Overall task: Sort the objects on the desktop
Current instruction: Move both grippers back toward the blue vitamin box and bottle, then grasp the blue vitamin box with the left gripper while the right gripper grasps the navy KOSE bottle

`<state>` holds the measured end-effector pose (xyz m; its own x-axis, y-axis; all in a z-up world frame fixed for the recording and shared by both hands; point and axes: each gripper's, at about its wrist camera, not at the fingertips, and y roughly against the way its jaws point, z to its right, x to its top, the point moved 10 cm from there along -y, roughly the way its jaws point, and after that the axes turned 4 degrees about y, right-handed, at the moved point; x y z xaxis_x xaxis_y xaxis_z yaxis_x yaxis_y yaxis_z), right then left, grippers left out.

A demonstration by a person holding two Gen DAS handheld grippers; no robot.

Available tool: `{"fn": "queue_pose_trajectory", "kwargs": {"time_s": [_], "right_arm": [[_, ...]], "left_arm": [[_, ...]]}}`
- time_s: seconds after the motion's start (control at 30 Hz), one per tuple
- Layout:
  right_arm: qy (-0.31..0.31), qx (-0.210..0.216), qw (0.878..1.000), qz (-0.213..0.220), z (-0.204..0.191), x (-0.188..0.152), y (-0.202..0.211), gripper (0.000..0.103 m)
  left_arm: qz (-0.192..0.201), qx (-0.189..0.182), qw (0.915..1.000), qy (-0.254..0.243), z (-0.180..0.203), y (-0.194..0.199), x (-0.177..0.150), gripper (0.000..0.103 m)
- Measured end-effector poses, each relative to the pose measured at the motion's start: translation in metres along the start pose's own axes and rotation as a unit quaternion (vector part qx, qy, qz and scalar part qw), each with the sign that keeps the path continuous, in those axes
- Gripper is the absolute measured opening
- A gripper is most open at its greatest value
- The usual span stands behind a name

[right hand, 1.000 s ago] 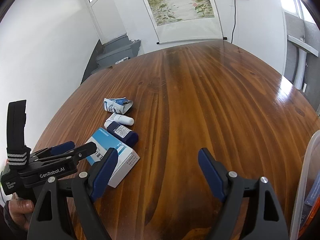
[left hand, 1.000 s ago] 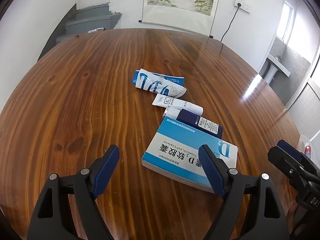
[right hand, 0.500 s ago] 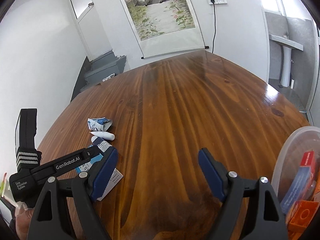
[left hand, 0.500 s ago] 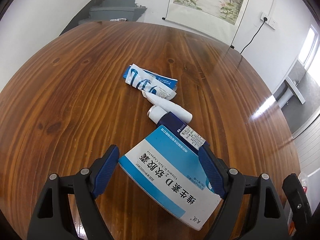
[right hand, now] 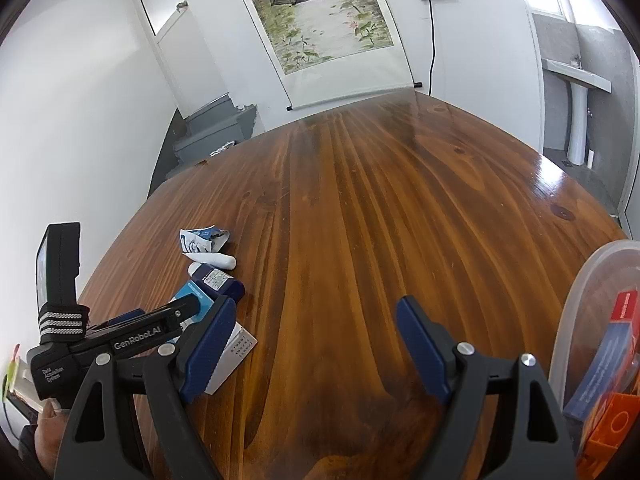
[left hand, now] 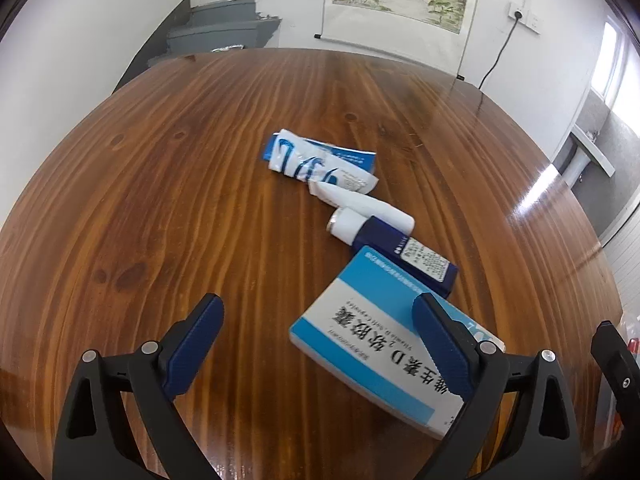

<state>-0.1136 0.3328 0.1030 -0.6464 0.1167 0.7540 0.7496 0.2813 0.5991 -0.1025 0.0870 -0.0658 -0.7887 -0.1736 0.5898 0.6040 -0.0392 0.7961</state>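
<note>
Between opening left tongs (left hand: 318, 330), medicine box (left hand: 372, 344)

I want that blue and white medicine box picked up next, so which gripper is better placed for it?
Left. The left gripper sits right over the medicine box, jaws opening, nothing clamped. The right gripper points at bare table, beside the plastic container.

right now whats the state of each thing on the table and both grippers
left gripper: jaws opening, nothing pressed between them
right gripper: open, empty, over bare wood
blue and white box: lying flat, one corner under the left gripper's right finger
dark blue bottle: on its side
white tube: lying flat
crumpled wrapper: crushed
clear container: open-topped, holding boxes
</note>
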Motion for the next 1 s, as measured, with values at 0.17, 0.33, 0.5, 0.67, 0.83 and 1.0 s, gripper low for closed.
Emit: {"fn": "queue_pose_trajectory", "kwargs": {"time_s": [0.17,0.33,0.5,0.67,0.83,1.0], "right_arm": [[-0.004,0.0,1.0,0.007,0.001,0.003,0.002,0.085],[-0.016,0.008,1.0,0.015,0.006,0.005,0.006,0.085],[-0.033,0.011,0.999,0.03,0.017,0.01,0.015,0.085],[-0.049,0.006,0.998,0.036,0.028,0.011,0.02,0.085],[-0.041,0.01,0.999,0.03,0.023,0.009,0.018,0.085],[-0.041,0.003,0.999,0.028,0.024,0.008,0.016,0.085]], "left_arm": [[-0.031,-0.042,0.9937,0.099,-0.006,0.0,-0.005,0.098],[-0.015,-0.049,0.9862,0.157,0.005,0.008,-0.012,0.098],[-0.024,-0.015,0.9916,0.127,0.028,-0.001,-0.017,0.097],[-0.002,0.013,0.9955,0.094,0.042,-0.005,-0.01,0.098],[-0.006,0.006,0.997,0.077,0.04,-0.007,-0.01,0.099],[-0.031,-0.007,0.9942,0.102,0.033,-0.007,-0.005,0.099]]}}
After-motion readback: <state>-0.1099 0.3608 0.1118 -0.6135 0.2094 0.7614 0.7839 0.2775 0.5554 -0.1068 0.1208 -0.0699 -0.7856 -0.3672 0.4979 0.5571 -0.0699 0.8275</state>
